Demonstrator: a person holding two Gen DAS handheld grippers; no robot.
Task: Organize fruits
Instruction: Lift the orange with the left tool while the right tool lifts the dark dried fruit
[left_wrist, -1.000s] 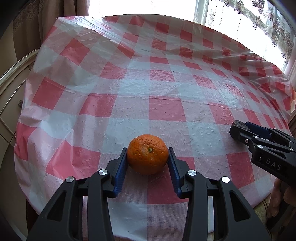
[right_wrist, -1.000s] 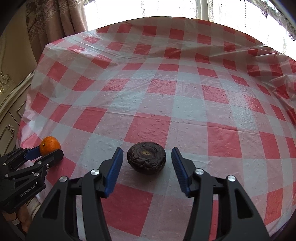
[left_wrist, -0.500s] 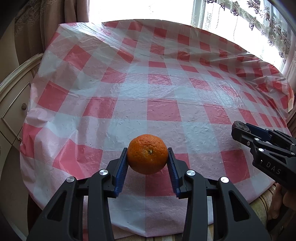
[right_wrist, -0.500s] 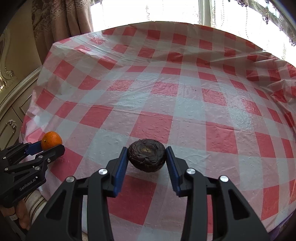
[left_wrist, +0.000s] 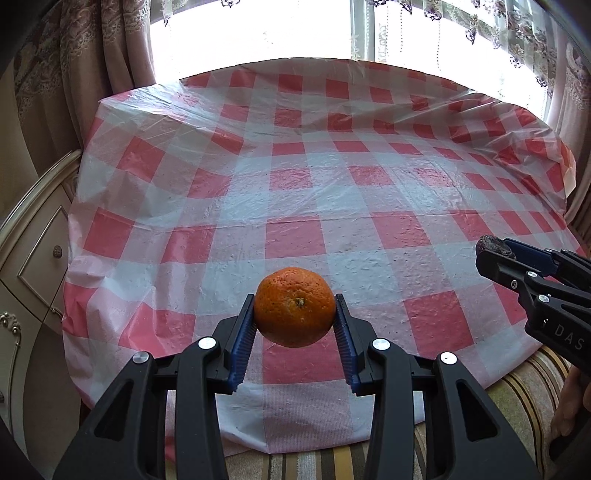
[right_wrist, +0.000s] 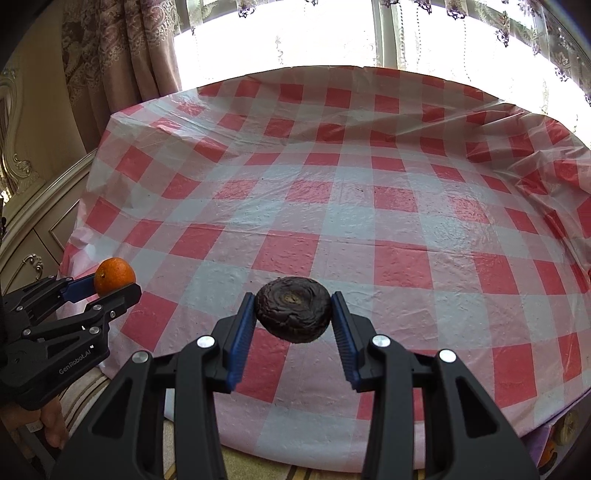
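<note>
Sitting pinched inside each claw: orange (left_wrist: 294, 306) left, dark fruit (right_wrist: 293, 308) right.

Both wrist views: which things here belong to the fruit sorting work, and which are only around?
Belong to the job:
- orange, held in the left gripper
- dark wrinkled fruit, held in the right gripper

Only around:
- checked tablecloth
- curtains
- cream cabinet
- striped seat cushion
</note>
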